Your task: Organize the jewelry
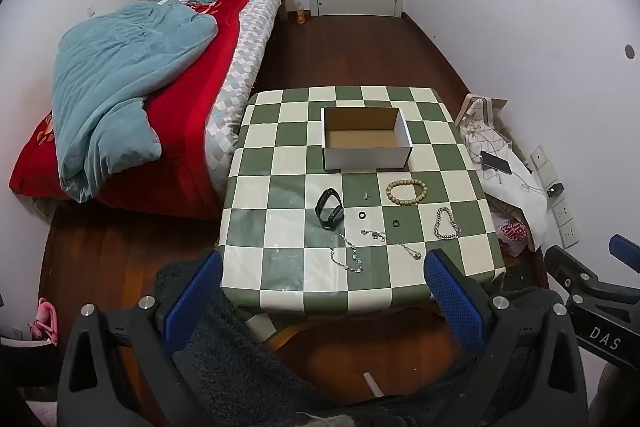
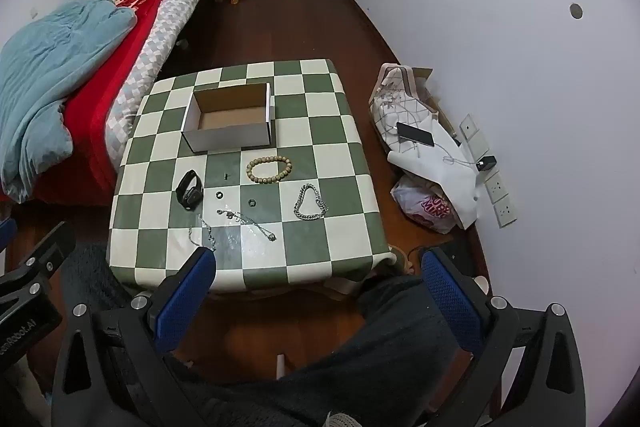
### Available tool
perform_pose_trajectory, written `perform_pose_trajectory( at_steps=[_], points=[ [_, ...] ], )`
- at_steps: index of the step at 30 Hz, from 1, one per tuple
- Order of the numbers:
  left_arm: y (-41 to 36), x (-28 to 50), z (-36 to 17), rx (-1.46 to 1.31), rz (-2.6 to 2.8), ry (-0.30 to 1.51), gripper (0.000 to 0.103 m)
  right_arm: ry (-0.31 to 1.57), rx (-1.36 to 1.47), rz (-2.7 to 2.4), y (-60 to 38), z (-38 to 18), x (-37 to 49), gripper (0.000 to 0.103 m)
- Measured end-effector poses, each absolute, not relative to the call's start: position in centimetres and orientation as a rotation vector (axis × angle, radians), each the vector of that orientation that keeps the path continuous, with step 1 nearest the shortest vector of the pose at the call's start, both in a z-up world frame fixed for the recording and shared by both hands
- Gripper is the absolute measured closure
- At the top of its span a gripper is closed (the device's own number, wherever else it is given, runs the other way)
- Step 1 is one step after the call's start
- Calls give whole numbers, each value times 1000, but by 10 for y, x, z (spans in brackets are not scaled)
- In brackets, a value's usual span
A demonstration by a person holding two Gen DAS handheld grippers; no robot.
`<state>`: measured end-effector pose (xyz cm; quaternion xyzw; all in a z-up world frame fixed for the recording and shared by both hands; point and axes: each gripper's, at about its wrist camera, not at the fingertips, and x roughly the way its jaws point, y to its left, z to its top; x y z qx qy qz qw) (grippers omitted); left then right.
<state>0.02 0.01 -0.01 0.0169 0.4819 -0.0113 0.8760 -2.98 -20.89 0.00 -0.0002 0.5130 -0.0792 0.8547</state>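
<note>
Nothing is sorted yet: the open white cardboard box on the green-and-cream checkered desk is empty. The black smartwatch, wooden bead bracelet, silver chain bracelet and thin necklaces lie before it. The fingers of both the left gripper and the right gripper stand wide apart, holding nothing.

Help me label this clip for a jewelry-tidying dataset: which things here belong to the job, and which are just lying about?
For the job:
box
bead bracelet
chain bracelet
black band
two thin chains
two small rings

Lying about:
bed
phone
plastic bag
bottle
</note>
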Motion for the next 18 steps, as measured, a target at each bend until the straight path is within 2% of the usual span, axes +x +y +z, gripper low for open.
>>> perform_pose_trajectory(
  at_steps=[18],
  points=[
    [-2,-3,-6,28,-30,1012,1,1082,-12,-175,-209,0,-30,0]
  ],
)
